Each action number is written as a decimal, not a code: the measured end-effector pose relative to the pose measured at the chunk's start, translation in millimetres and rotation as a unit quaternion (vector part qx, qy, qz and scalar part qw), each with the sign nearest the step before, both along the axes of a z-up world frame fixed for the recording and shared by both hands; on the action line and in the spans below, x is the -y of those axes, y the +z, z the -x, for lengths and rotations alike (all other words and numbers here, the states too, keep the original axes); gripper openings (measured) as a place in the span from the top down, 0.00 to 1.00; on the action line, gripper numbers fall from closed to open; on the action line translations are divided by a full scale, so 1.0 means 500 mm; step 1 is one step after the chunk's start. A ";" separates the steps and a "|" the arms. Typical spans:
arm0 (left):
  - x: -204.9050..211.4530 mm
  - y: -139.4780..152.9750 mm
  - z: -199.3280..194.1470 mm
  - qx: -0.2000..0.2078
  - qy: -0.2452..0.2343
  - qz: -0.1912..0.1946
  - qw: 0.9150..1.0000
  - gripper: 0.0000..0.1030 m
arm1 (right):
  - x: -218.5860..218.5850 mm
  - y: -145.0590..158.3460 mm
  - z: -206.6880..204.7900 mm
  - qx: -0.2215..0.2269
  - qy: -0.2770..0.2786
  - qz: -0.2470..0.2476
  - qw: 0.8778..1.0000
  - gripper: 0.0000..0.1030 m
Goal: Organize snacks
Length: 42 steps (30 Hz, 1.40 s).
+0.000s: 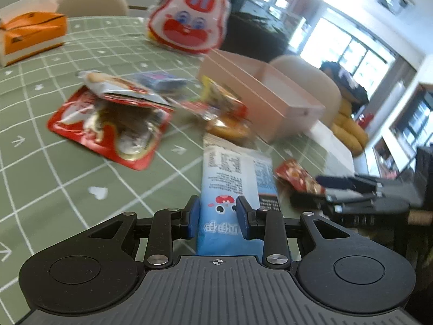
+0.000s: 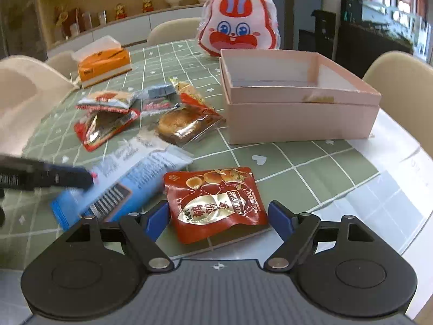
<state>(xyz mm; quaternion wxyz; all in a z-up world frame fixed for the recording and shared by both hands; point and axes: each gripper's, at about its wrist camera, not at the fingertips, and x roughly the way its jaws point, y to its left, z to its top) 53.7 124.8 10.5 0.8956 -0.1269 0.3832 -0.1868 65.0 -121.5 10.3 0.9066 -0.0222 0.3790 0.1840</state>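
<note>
Snacks lie scattered on a green tablecloth [image 2: 311, 168] printed with a white grid, small hearts and arrows. Nearest the left gripper [image 1: 217, 216] is a long blue-and-white packet [image 1: 235, 178], glossy film with dense printed text and a cartoon face; the gripper's blue pads pinch its near end between them. Just beside it, on the cloth, lies a red quail-egg pouch [image 2: 216, 203], flat, shiny and slightly crinkled, with gold lettering. The right gripper [image 2: 217, 216] has its jaws spread to either side of this pouch, the pads not pressing on it.

Farther out sits a loose heap: a round brown pastry [image 2: 178, 127] in clear wrap, a crumpled red foil pouch [image 2: 105, 127] with a dark window, a smaller red-and-white sachet [image 2: 108, 98] lying on top of it, and a small grey-blue wrapped piece [image 2: 161, 90]. To the right of the heap stands a pale pink cardboard box [image 2: 297, 119], rectangular, matte, open at the top. Behind the box rises a puffy white-and-red rabbit-face bag [image 2: 238, 24]. An orange tissue box [image 2: 104, 65] with white tissue sticking up rests at the far left of the table, and cream chair backs [image 2: 173, 29] ring the edge.
</note>
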 end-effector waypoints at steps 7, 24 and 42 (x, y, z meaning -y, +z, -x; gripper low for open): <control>0.026 0.008 0.010 -0.005 -0.022 -0.010 1.000 0.66 | -0.006 0.002 -0.002 -0.012 0.016 -0.054 0.998 0.21; -0.026 0.016 0.005 -0.026 0.038 0.024 0.999 0.65 | -0.011 -0.001 -0.007 0.017 0.043 -0.033 0.998 0.17; 0.028 0.002 -0.029 -0.029 0.034 0.010 0.999 0.65 | -0.003 -0.002 0.008 0.017 0.047 -0.039 0.998 0.21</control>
